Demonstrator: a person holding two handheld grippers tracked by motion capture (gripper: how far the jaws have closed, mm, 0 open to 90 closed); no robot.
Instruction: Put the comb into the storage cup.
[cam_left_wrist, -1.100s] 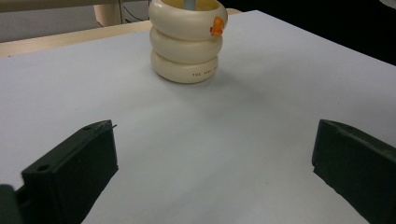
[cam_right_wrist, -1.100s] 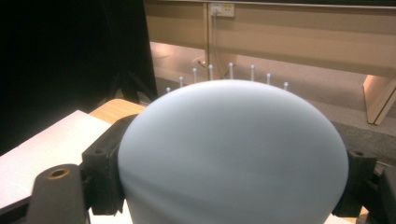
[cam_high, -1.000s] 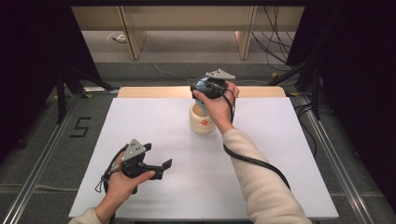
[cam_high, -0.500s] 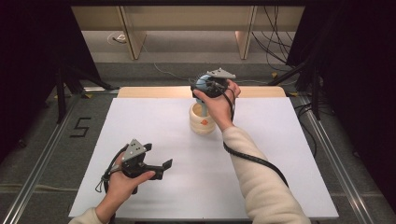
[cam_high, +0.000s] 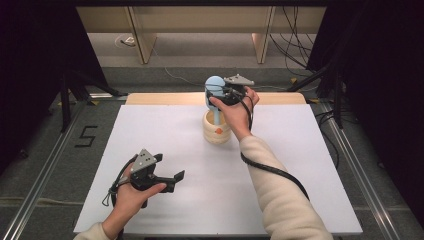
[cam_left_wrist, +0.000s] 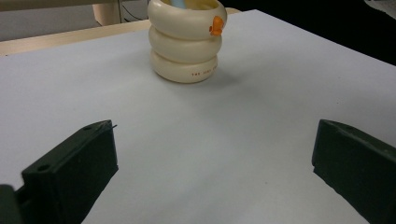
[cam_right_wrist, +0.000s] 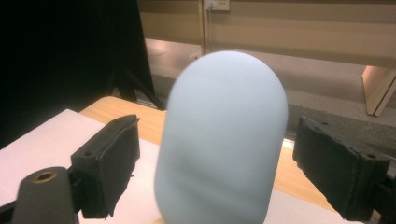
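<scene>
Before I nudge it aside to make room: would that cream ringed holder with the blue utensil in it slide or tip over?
The cream holder looks squat with a broad base, so a low push would probably slide it on the smooth white table. The blue utensil rises well above the rim, likely making it top-heavy; a high push might tip it.

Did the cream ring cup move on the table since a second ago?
No. The cream ring cup sits at the same spot on the white table, just in front of the wooden strip at its far edge.
</scene>
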